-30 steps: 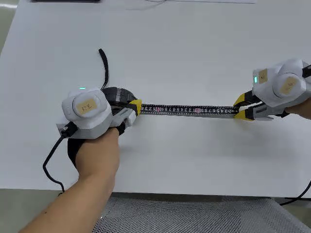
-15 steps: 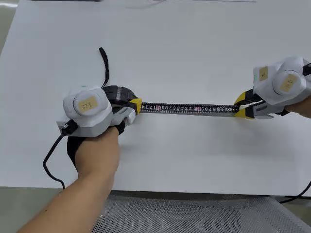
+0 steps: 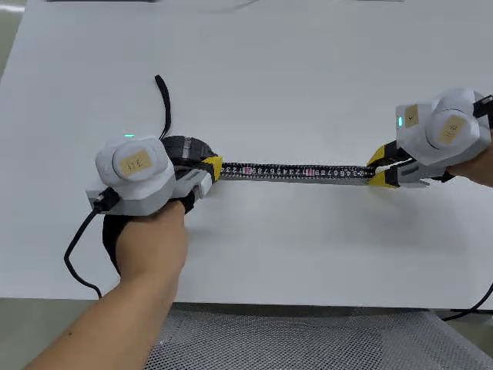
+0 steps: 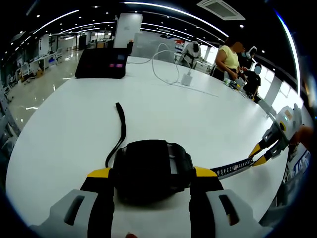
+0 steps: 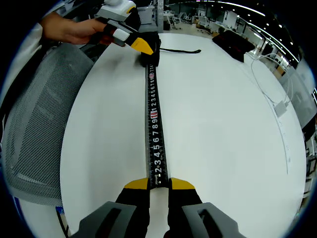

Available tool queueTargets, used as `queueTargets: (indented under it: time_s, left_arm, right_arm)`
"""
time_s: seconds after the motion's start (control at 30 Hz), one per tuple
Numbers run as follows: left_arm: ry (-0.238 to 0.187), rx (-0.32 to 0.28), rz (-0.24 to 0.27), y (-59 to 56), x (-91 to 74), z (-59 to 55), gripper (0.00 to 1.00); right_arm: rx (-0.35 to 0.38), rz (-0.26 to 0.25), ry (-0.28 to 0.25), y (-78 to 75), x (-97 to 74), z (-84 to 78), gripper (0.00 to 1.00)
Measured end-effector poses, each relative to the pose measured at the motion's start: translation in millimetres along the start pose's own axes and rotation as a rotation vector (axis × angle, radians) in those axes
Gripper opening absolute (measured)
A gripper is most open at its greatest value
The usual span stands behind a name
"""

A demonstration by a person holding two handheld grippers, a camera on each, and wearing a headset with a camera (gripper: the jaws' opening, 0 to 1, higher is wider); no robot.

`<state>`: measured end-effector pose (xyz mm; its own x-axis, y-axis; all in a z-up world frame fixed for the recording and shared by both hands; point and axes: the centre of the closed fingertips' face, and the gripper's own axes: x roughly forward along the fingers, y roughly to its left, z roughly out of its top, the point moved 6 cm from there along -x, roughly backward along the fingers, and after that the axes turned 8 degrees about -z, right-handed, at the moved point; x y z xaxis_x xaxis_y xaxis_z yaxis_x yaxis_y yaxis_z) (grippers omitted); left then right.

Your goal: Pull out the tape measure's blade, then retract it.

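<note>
Right tongs [image 5: 159,184]: nearly closed, pinching the blade [image 5: 154,119] by its tip.
Blade: stretched straight ahead of them over the surface [image 5: 223,124].
Left tongs [image 4: 152,173], at its far end: clamped around the tape measure case [image 4: 152,166].
Risk: tip slipping free and the blade whipping back; case twisting loose.

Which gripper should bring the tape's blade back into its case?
The right gripper: it pinches the blade by its tip and can likely guide it back; the left gripper clamps the tape measure case.

the left gripper [image 3: 206,171] is clamping the tape measure [image 3: 187,148] between its jaws, and the right gripper [image 3: 379,168], well apart, is pinching the blade [image 3: 296,171] end.
</note>
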<state>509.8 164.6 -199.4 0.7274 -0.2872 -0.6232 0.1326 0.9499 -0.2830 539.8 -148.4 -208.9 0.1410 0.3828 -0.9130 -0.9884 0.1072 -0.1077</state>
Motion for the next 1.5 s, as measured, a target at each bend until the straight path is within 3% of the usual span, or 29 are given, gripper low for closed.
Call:
queueTargets:
  time_s: [0.37,1.5]
  left_arm:
    - [-0.003,-0.012,-0.004,0.6,-0.6,-0.7,0.57]
    - [-0.014,-0.056,-0.023,2.3,-2.1,-1.1,0.57]
  right_arm:
    - [0.001,-0.003,0.005,-0.4,-0.2,2.6,0.09]
    - [0.01,0.009,-0.054,-3.7,5.8,33.7,0.09]
